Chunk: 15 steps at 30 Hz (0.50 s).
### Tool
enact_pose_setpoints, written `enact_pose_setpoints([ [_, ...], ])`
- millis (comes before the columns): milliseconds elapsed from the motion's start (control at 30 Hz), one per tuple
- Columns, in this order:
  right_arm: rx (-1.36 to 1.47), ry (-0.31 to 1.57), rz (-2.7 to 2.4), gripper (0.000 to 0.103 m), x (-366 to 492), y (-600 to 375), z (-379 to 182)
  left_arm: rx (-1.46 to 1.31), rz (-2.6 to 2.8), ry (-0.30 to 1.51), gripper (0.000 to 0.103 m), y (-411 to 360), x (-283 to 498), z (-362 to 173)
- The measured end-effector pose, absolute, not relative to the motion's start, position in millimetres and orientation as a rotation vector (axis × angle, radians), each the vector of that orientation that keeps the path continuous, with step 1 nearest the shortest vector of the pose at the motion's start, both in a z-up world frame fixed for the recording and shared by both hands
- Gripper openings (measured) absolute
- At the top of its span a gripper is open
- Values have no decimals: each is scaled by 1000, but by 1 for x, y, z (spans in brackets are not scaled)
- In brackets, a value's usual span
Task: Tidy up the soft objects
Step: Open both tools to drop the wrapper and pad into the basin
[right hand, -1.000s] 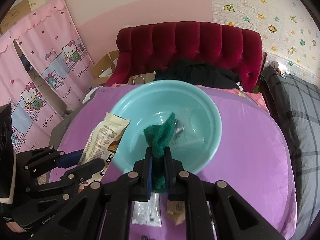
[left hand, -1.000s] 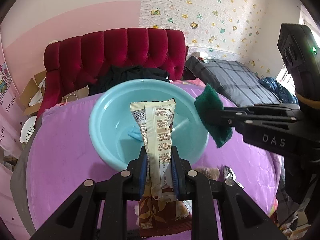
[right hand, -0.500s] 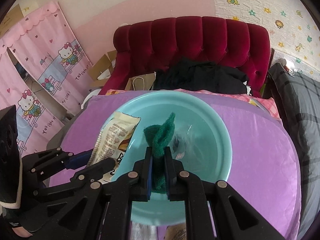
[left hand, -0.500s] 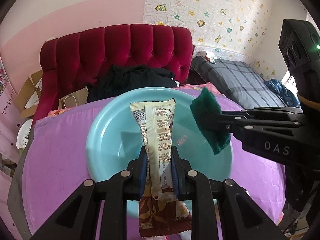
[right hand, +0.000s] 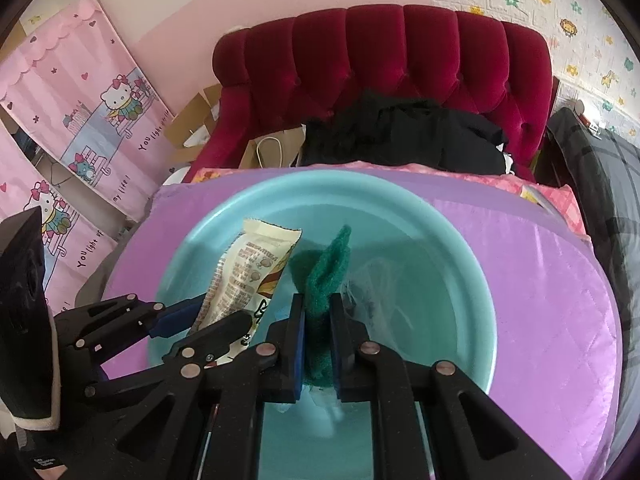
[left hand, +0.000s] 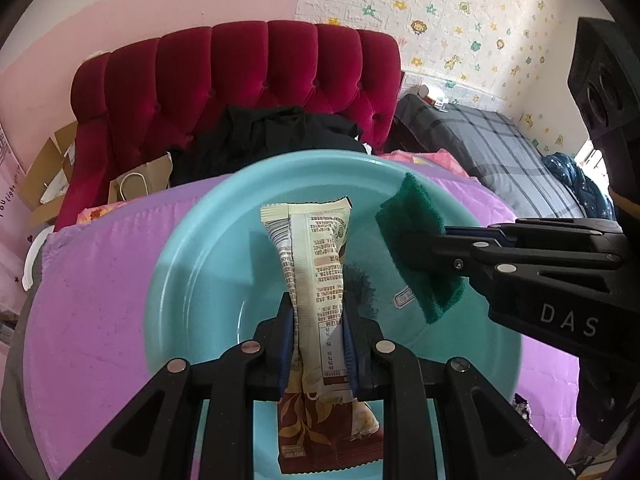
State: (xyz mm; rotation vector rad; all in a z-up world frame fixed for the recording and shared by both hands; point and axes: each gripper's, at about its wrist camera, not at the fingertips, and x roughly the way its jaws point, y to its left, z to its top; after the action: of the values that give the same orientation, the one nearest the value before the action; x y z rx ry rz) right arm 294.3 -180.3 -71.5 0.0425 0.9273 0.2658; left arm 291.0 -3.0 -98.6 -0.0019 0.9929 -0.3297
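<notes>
One purple-covered bench [left hand: 100, 320] is carrying one teal basin [left hand: 200, 280]. Two grippers are hovering over it: left gripper [left hand: 316, 320], jaws clamping one snack packet [left hand: 316, 264], and right gripper [right hand: 318, 320], jaws pinching one green scouring pad [right hand: 326, 272].

A red tufted sofa [left hand: 236, 80] is standing against the far pink wall [right hand: 168, 4]. Black clothing [right hand: 400, 136] is lying on its seat, a paper bag [left hand: 136, 184] leaning at its left. White brick-pattern wallpaper [left hand: 460, 12] with stars and animals is covering the far right wall. A grey plaid bed [left hand: 500, 160] is lying at right. Pink cartoon curtains [right hand: 80, 120] are hanging at left. Daylight is entering at far right.
</notes>
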Motion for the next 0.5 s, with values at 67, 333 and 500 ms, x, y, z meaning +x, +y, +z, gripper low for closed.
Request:
enact_pose_setpoints([
  [67,49,937,267,11,297,-180,-76,4,-332,997,24,-5,292,-100],
  [333,75,922,263,38,297,-179,-76,37,-292,976,79,-6,289,-99],
  [500,53,900,231,68,292,-179,-73,41,-241,938,103,0,284,-93],
])
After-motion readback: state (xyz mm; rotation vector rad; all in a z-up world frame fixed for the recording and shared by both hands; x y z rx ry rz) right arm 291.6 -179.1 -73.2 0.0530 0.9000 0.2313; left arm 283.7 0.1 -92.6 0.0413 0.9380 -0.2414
